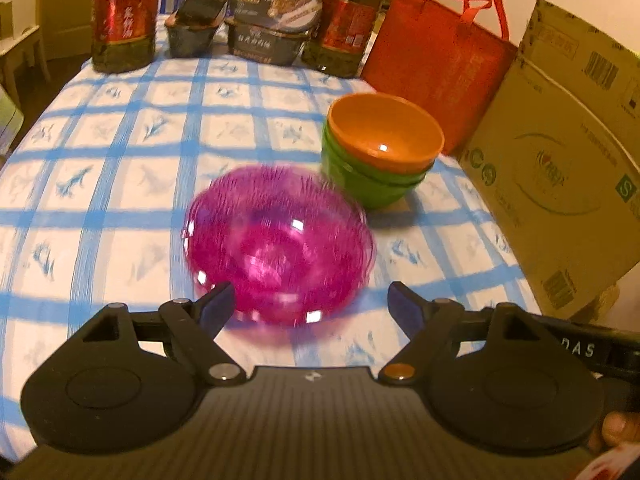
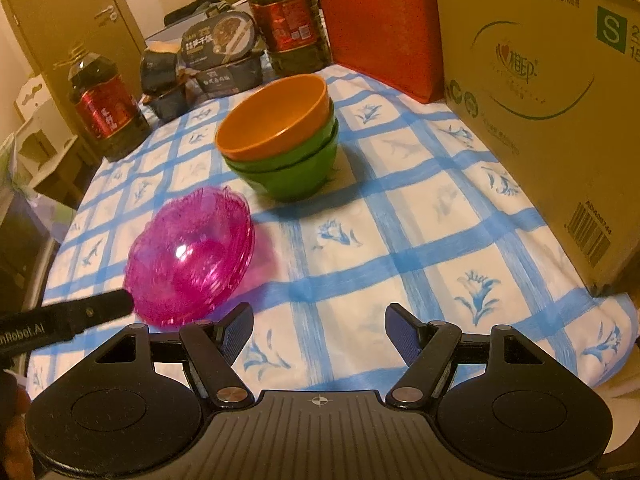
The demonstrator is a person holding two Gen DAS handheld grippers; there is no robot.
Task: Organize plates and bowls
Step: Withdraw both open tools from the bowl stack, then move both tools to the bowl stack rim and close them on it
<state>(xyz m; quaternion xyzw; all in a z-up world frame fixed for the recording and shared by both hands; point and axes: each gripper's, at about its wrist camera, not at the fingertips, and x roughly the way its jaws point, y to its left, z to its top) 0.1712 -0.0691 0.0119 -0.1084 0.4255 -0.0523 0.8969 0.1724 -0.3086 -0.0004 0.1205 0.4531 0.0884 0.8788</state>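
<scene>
A translucent pink bowl (image 1: 280, 240) sits on the blue-checked cloth just ahead of my left gripper (image 1: 310, 300). It looks smeared in the left wrist view. That gripper is open: its left fingertip overlaps the bowl's near rim and its right fingertip stands clear of it. In the right wrist view the pink bowl (image 2: 192, 256) is tipped up on its edge, with one black finger (image 2: 100, 308) of the left gripper at its lower left rim. An orange bowl (image 1: 384, 132) (image 2: 276, 116) is nested in green bowls (image 1: 360, 184) (image 2: 292, 172) behind it. My right gripper (image 2: 318, 320) is open over bare cloth.
A large cardboard box (image 1: 560, 168) (image 2: 540, 100) and a red bag (image 1: 436, 60) line the right side. Two oil bottles (image 1: 124, 20) (image 1: 348, 20) and dark food boxes (image 1: 272, 16) stand along the far edge. The table (image 1: 100, 200) drops off at the left.
</scene>
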